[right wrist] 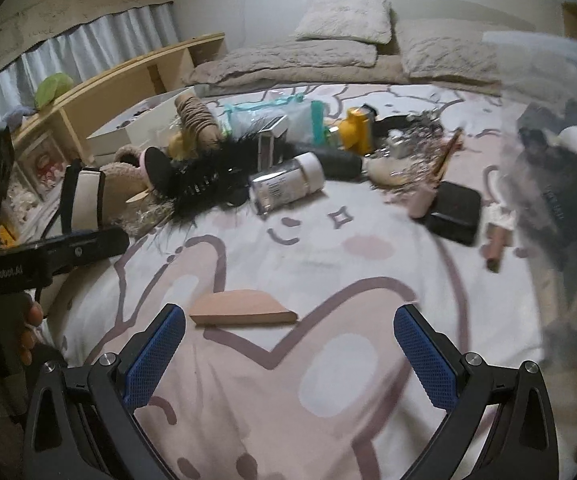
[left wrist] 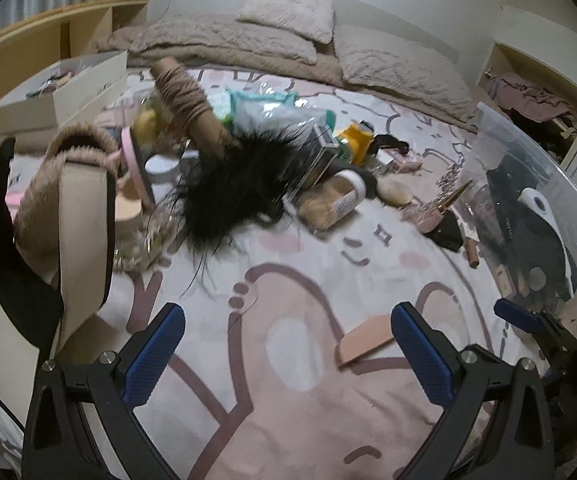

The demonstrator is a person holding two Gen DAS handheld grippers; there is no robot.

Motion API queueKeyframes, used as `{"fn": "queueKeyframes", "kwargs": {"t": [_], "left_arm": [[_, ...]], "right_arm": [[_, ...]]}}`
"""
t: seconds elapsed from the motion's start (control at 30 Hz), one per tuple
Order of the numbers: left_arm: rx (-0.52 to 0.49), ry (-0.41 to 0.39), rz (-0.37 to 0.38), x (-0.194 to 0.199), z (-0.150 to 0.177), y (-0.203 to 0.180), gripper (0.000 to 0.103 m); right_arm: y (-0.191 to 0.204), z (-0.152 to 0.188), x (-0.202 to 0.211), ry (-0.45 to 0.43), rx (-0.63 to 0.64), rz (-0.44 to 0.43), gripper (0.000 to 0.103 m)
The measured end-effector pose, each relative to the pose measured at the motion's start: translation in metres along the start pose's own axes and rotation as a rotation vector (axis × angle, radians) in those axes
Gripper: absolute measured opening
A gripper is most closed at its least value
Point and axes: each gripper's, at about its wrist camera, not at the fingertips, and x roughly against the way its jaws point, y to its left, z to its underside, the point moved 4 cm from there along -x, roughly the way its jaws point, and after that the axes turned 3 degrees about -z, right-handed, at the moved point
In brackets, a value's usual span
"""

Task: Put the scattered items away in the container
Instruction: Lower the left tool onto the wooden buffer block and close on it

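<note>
- Two grippers hover over the patterned bedspread [right wrist: 328,240], both with blue-padded jaws spread wide and nothing between them: the left gripper [left wrist: 288,344] and the right gripper [right wrist: 290,344].
- Nearest loose item is a flat, peach-coloured half-round piece [right wrist: 244,307]. From the right gripper it lies just ahead and a little to the left of the gap between the jaws, close to the left fingertip [right wrist: 168,320].
- From the left gripper the same piece [left wrist: 364,338] lies ahead and to the right, just beside the inner face of the right-hand pad [left wrist: 412,340].
- Its long axis runs roughly crosswise to the right gripper's fingers, straight edge toward the camera, curved edge away; it lies flat on the cover.
- Judged from both views, either gripper is close; the right one looks better centred, needing only a small shift left and forward.
- Because the long axis spans the jaw line, a grasp would likely go better across the short dimension, so a turn of the wrist may be called for.
- The clear plastic container [left wrist: 528,184] sits ahead and to the right of both grippers, already holding some dark and white things.
- Farther ahead lies the main heap: a black feathery tuft [left wrist: 228,184], a spool of brown twine [left wrist: 184,92] and a lidded jar [right wrist: 288,184].
</note>
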Motion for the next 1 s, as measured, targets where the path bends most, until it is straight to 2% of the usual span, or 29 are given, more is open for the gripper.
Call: {"fn": "queueKeyframes", "kwargs": {"t": [0.2,0.33,0.53,0.67,0.83,1.0], "left_arm": [[0.021,0.025,0.012,-0.006,0.018,0.013,0.103],[0.044,0.045,0.023,-0.008,0.027,0.022,0.103],[0.052,0.038,0.02,-0.005,0.036,0.033,0.103],[0.068,0.041,0.011,-0.007,0.043,0.044,0.103],[0.076,0.043,0.012,-0.008,0.048,0.052,0.103],[0.057,0.042,0.014,-0.008,0.053,0.052,0.103]], "right_arm": [[0.003,0.003,-0.023,0.028,-0.024,-0.097,0.103],[0.005,0.008,-0.041,0.072,-0.094,-0.172,0.103],[0.01,0.012,-0.054,0.083,-0.183,-0.262,0.103],[0.013,0.009,-0.057,0.075,-0.205,-0.273,0.103],[0.008,0.006,-0.059,0.059,-0.242,-0.238,0.103],[0.004,0.005,-0.06,0.055,-0.303,-0.261,0.103]]}}
